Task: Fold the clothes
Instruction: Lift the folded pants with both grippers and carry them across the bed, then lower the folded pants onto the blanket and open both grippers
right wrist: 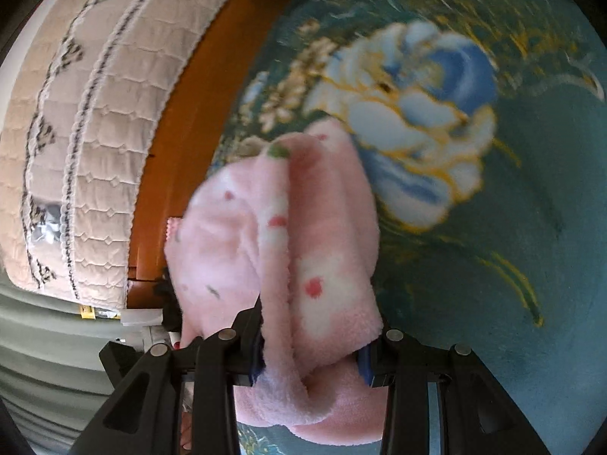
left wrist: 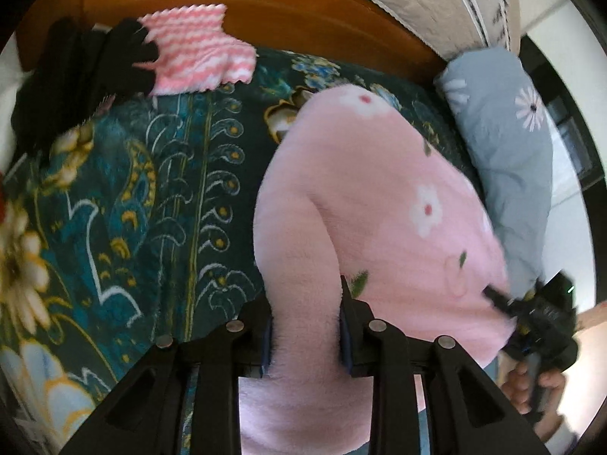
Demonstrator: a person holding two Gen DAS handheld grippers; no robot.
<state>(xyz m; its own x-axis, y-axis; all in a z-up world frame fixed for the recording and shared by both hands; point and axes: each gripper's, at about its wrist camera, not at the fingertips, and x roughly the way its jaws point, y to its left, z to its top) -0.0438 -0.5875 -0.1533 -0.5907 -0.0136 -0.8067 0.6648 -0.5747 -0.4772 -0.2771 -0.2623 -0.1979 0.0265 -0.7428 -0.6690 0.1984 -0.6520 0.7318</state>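
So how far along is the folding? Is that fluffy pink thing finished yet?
Not finished. In hand: both grippers, left and right, have their jaws clamped on the pink fleece, which hangs bunched above the green blanket, not laid flat. Possibly done: a striped pink cloth lies at the blanket's far edge beside something black, though I cannot tell if either is folded. Left: spreading and folding the fleece.

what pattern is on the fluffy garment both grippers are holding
Pale pink fleece garment with white flowers, red centres and small green leaves; clearest in the left wrist view.
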